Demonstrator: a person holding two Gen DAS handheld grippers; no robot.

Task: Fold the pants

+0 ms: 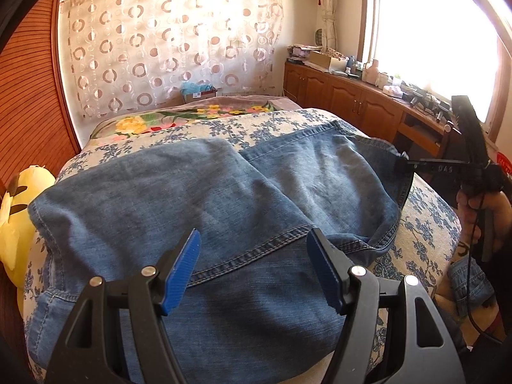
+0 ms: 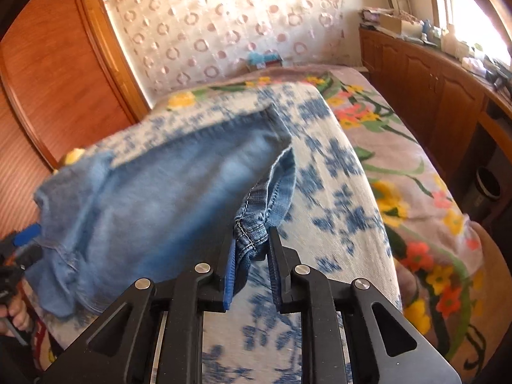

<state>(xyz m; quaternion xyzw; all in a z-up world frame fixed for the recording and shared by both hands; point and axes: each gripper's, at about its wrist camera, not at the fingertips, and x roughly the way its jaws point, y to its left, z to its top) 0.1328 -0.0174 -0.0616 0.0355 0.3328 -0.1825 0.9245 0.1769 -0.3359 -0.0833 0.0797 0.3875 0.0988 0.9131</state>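
Your right gripper (image 2: 251, 249) has a bunched, stitched edge of the jeans (image 2: 153, 198) between its blue pads (image 2: 231, 268), the jaws drawn in close around the denim so that the fold of seam stands up between them; the left pad lies against the cloth, and the right one looks to be at the cloth too, though motion blur makes that contact hard to judge. From there the fabric runs away to the upper left, spread over the blue-and-white floral bedcover (image 2: 336, 192) that covers the near part of the bed. Your left gripper (image 1: 252, 268) stands wide, its blue pads (image 1: 179, 272) apart and nothing pinched between them; it hangs just above a double-stitched seam of the jeans (image 1: 192, 198), which lie flat across the bedcover (image 1: 425, 224), one panel overlapping another along a diagonal line. In the left wrist view you can see your right hand (image 1: 480, 211) at the right edge, holding its tool at the far right corner of the denim. A yellow plush toy (image 1: 16, 224) sits at the left edge of the bed. Beyond the blue cover lies a blanket with yellow and orange flowers (image 2: 416, 192). A sheer curtain with ring patterns (image 1: 166, 41) hangs on the far wall, a wooden cabinet (image 1: 361, 102) loaded with clutter runs below the bright window (image 1: 432, 32), and a wooden wardrobe (image 2: 64, 80) stands at the left.
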